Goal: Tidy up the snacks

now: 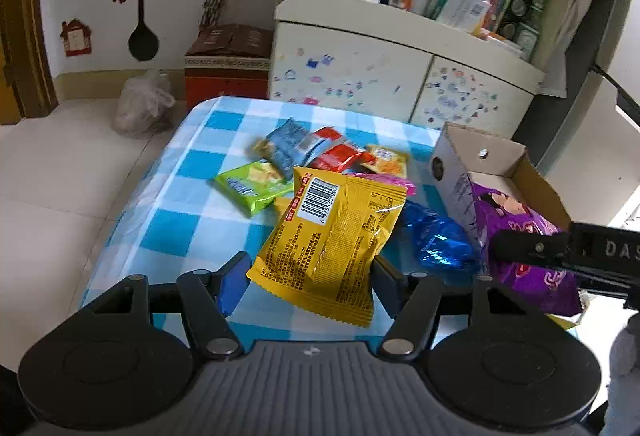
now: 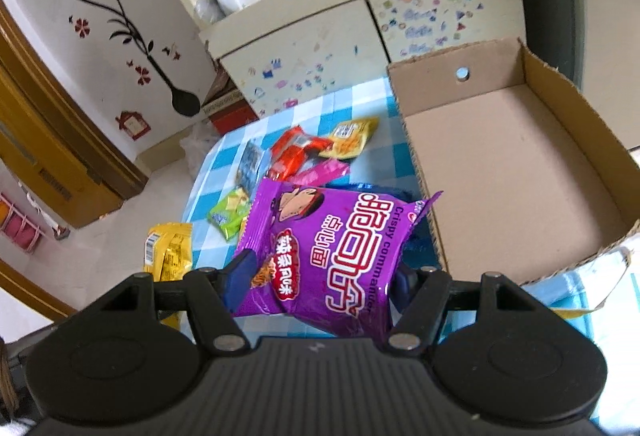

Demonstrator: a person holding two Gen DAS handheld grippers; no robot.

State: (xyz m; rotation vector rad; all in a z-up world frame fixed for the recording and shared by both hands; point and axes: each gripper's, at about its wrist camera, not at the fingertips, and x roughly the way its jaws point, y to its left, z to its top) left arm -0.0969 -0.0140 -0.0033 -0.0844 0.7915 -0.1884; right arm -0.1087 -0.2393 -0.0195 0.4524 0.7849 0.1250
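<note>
My left gripper (image 1: 308, 278) is shut on a yellow snack packet (image 1: 332, 236), barcode side up, held above the blue-checked table (image 1: 192, 195). My right gripper (image 2: 320, 280) is shut on a purple noodle snack packet (image 2: 332, 256) and holds it just left of the open cardboard box (image 2: 520, 171), which has nothing in it. The purple packet (image 1: 520, 244) and box (image 1: 516, 171) also show in the left wrist view. The yellow packet shows at the left of the right wrist view (image 2: 170, 252). Several loose packets lie on the table: green (image 1: 252, 187), blue-grey (image 1: 292, 147), red (image 1: 340, 155), orange (image 1: 386, 159), pink (image 1: 392, 181), shiny blue (image 1: 436, 240).
A cream cabinet (image 1: 352, 71) covered in stickers stands behind the table, its shelf crowded with boxes. A red-brown carton (image 1: 228, 63) and a plastic bag (image 1: 144, 103) sit on the floor to the left. A wooden door (image 2: 48, 139) is at the far left.
</note>
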